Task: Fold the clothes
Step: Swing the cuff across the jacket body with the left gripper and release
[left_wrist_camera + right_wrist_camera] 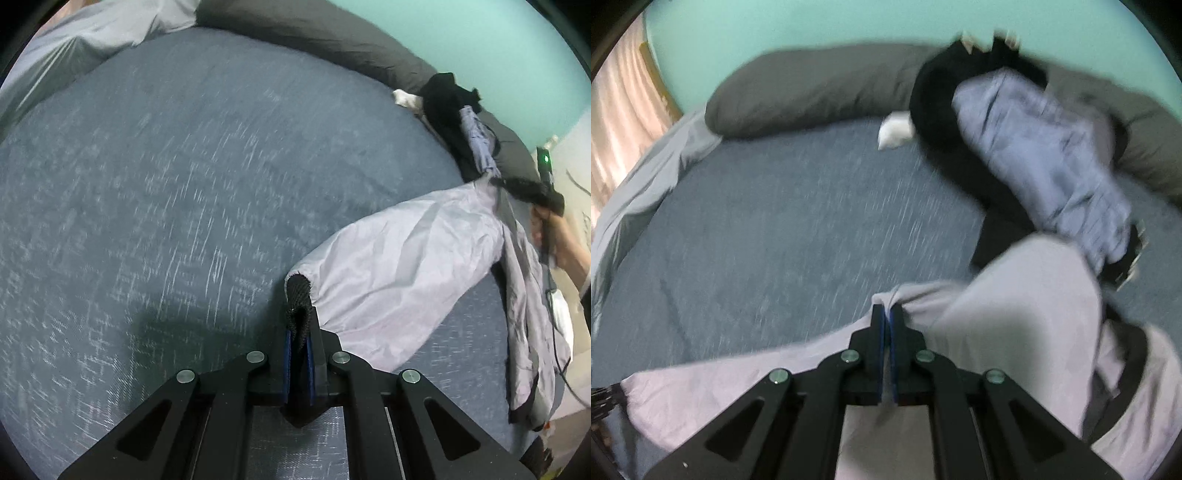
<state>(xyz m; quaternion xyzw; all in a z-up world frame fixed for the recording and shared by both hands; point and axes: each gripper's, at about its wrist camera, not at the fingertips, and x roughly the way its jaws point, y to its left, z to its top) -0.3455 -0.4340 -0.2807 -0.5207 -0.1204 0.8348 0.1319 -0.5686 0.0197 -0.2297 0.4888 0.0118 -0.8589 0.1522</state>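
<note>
Jacket (406, 258) lifted btwn both grippers, spread step in hand.
L gripper (299, 332) clenched on black cuff (298, 295); R gripper (887, 314) clenched on pale fabric fold. Sleeve hangs taut over blue bed (184, 184), body trailing off the bed edge on the R side. Next, in my judgement: lay it flat on clear bed area, keep tension even. Grey pillows (812, 88) at head, clothes pile (1015, 140) beside them, teal wall (812, 26).

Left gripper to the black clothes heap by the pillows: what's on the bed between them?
Left wrist view: left gripper pinches the jacket's black cuff; to the heap lies only bare blue bed sheet, with the grey sleeve running off right.
</note>
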